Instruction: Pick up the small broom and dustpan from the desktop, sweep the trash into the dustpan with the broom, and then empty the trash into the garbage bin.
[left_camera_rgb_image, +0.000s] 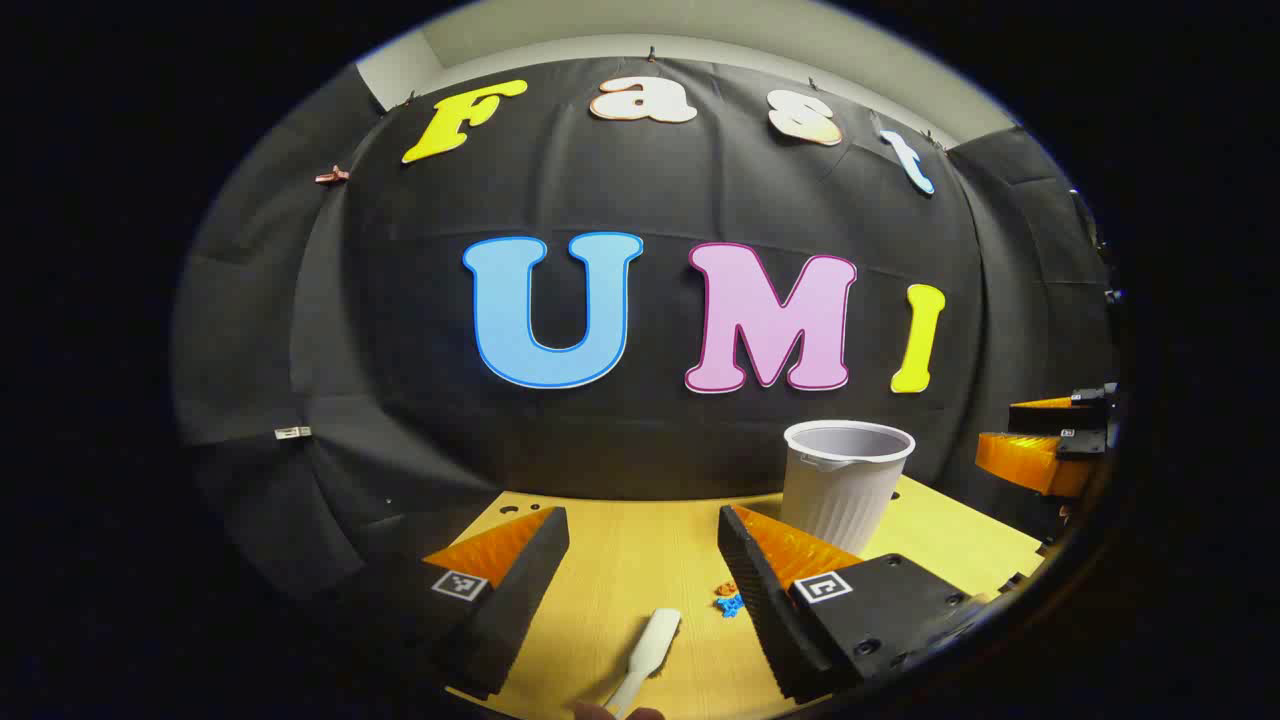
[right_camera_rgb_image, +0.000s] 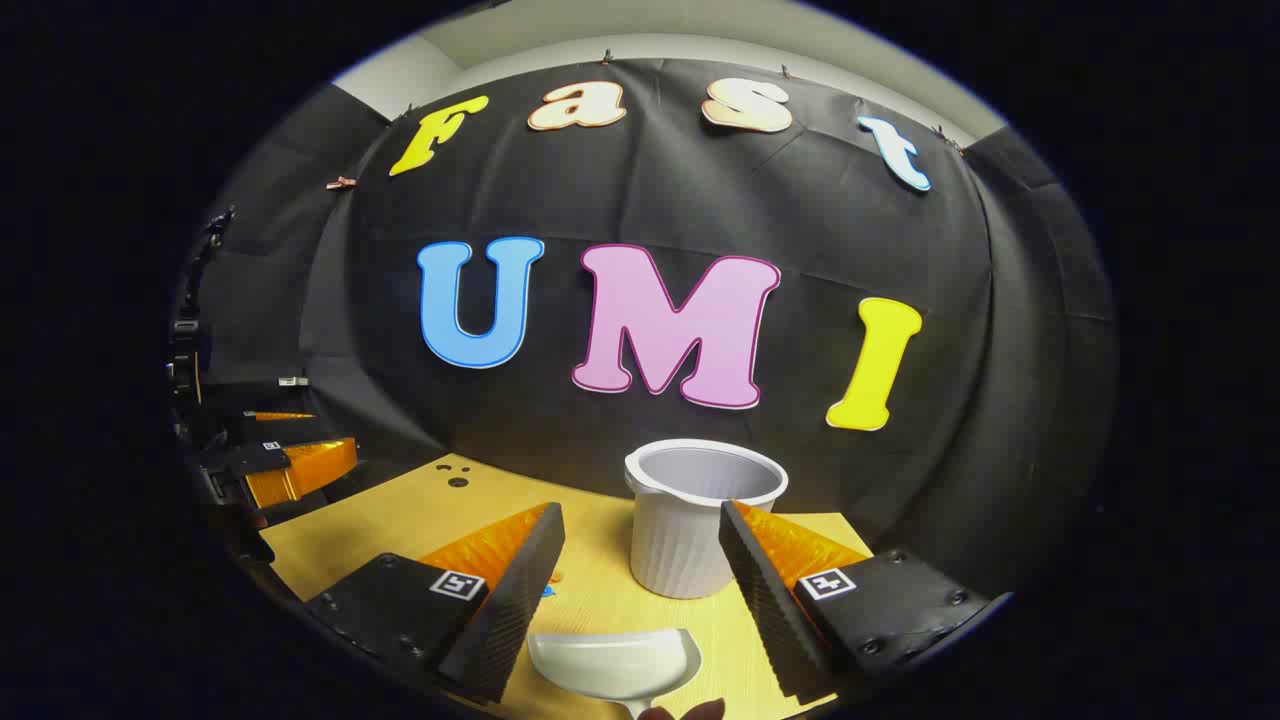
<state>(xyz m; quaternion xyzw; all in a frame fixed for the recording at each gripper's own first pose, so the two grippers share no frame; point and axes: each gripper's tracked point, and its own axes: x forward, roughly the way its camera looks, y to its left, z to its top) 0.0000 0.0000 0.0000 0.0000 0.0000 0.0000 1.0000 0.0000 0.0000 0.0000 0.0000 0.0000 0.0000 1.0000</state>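
Jaws on my left gripper (left_camera_rgb_image: 640, 580) stand wide, nothing btwn them. Left gripper view: the small broom's white handle (left_camera_rgb_image: 648, 650) lies on the yellow tabletop (left_camera_rgb_image: 620, 540) in the gap btwn the fingers, not touched by either, running to the bottom edge where a fingertip (left_camera_rgb_image: 600, 711) peeks in. Trash (left_camera_rgb_image: 728, 598), small blue & orange bits, sits just beside the inner edge of the finger on the view's right. White ribbed garbage bin (left_camera_rgb_image: 845, 490) stands upright farther back, to the right, its mouth open. Right gripper (left_camera_rgb_image: 1045, 445) shows at the far right edge; can't tell much more of it from here.

Right gripper view: jaws wide here too, nothing pinched. White dustpan (right_camera_rgb_image: 615, 662) rests on the tabletop low btwn the fingers, scoop facing away from me, free of both; a bit of a hand at the bottom edge behind it. Bin stands upright just beyond the dustpan, partly behind the finger on the view's right. A few trash bits peek out by the other finger. Left gripper sits far left, over the tabletop edge, well apart from the bin.
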